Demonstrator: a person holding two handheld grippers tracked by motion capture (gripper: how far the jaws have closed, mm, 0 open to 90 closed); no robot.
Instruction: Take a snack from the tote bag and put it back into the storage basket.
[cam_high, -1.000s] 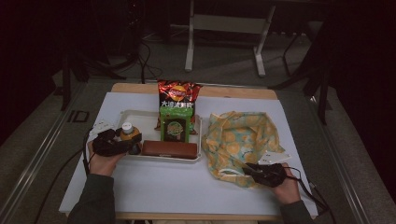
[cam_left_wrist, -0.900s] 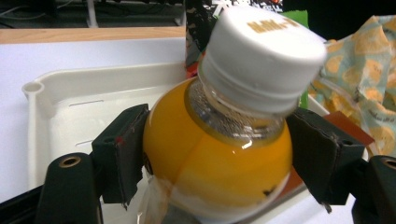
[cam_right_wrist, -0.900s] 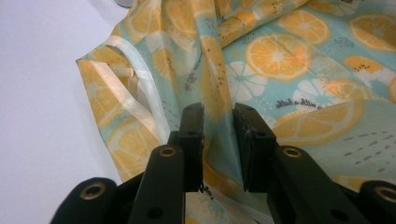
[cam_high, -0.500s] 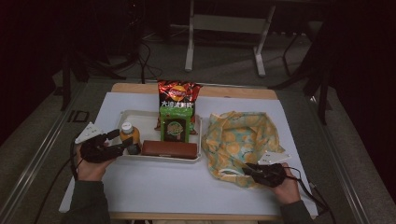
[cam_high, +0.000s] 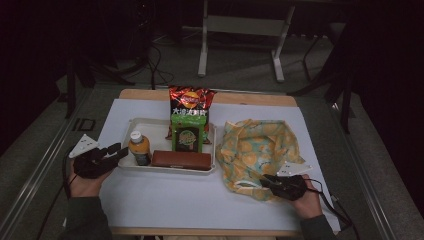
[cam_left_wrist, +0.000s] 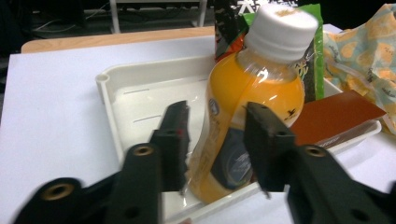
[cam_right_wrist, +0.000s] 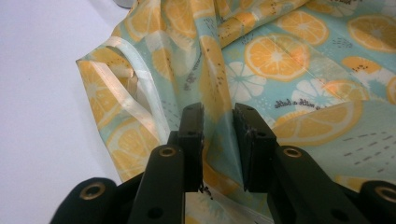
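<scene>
An orange drink bottle (cam_high: 139, 150) (cam_left_wrist: 252, 79) with a white cap stands upright at the left end of a white tray (cam_high: 150, 121) (cam_left_wrist: 140, 93). My left gripper (cam_high: 120, 151) (cam_left_wrist: 217, 109) sits just left of the tray, pointing at the bottle. Its jaws have just been closing; they stand open with nothing between them, the bottle just past their tips. At the front right, my right gripper (cam_high: 264, 178) (cam_right_wrist: 218, 112) is shut on a fold of the orange-print fabric bag (cam_high: 260, 145) (cam_right_wrist: 289, 56), near a pale handle strap (cam_right_wrist: 140, 88).
The tray also holds a green packet (cam_high: 188, 134) and a brown bar (cam_high: 181, 160) (cam_left_wrist: 336, 112). A red chip bag (cam_high: 191, 102) leans over the tray's far rim. A white sheet (cam_high: 165, 200) covers the table.
My left hand has drawn back to the left, off the tray and away from the bottle, and its jaws have narrowed. The right hand and the bag have kept still.
</scene>
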